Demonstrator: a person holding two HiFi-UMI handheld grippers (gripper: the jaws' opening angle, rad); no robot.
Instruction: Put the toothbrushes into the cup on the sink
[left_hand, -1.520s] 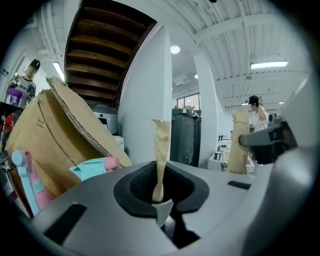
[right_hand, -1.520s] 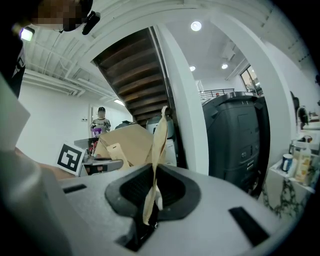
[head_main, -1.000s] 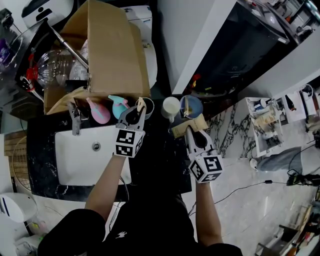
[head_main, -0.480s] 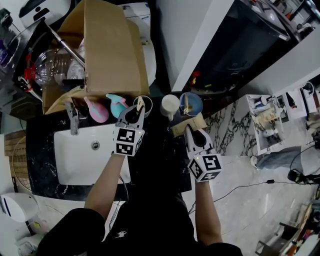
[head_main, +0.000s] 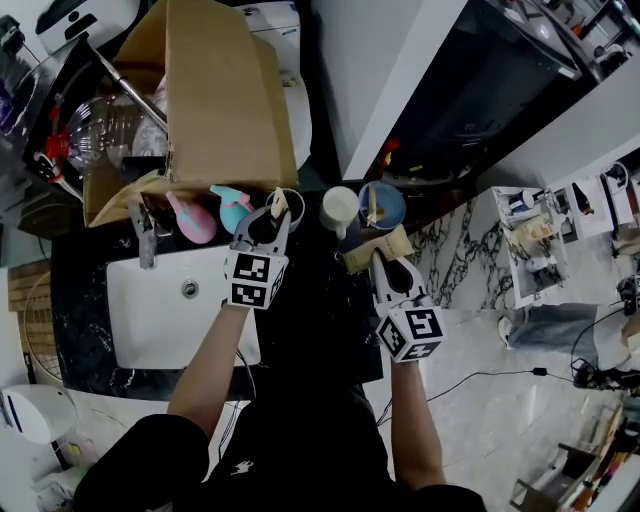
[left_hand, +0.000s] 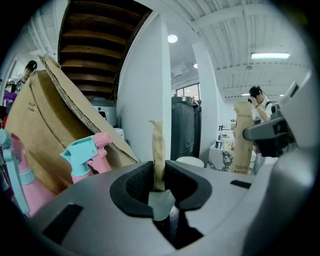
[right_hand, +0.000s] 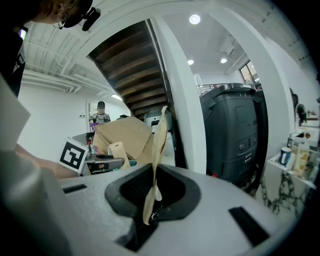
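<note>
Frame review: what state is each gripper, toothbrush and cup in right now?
left toothbrush: wrapped, upright, lower end apparently in the left cup.
left cup: upright.
left gripper: open, jaws have just been opening, left toothbrush between them unpressed.
right toothbrush: wrapped, not yet in a cup.
right gripper: shut on the right toothbrush.
white cup: upright, nothing sticking out.
blue cup: upright, tan stick inside.
</note>
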